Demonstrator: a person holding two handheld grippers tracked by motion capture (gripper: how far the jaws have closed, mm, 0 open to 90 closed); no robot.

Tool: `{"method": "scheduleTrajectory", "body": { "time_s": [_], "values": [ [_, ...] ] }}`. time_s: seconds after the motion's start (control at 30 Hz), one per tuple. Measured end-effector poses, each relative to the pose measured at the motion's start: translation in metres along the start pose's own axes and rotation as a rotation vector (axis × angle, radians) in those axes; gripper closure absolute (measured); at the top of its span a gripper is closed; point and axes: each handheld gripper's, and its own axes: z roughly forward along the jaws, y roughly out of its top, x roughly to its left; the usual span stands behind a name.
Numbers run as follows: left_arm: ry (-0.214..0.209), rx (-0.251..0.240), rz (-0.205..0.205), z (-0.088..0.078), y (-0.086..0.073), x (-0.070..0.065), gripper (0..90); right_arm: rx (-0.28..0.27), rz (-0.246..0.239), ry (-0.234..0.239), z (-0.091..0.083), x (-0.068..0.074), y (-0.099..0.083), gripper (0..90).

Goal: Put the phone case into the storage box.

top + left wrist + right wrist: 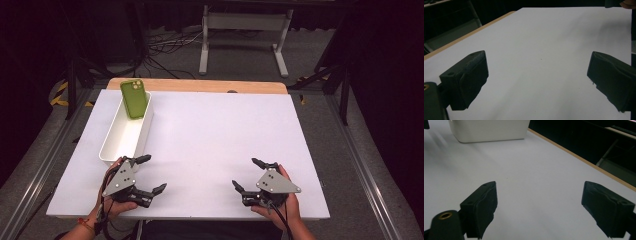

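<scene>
Green phone [134, 98], glossy, propped in white bin [111, 150]

Cut off and hidden parts

In the high view the person's forearms are cut by the bottom edge, and the green phone [134, 98] leaning in the white bin [125, 134] hides its lower end behind the wall. In the right gripper view the bin [489, 130] is cropped by the top edge, its inside unseen.
</scene>
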Motion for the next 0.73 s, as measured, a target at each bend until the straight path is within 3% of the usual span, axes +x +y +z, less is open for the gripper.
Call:
{"method": "scheduleTrajectory", "body": {
  "time_s": [0.13,0.5,0.73],
  "values": [
    [0.015,0.007,0.013,0.0012,0.0001,-0.0014,4.4,0.0,0.016,-0.014,-0.0007,-0.0036,0.0015,14.5],
    [-0.003,0.026,0.01,0.0065,-0.0016,-0.0003,4.5,0.006,0.008,-0.01,0.0016,-0.0063,0.0005,14.5],
    [0.011,0.024,0.008,0.0067,-0.0008,-0.0001,4.8,-0.001,0.016,-0.009,0.0005,-0.0078,0.0006,14.5]
  ]
}}
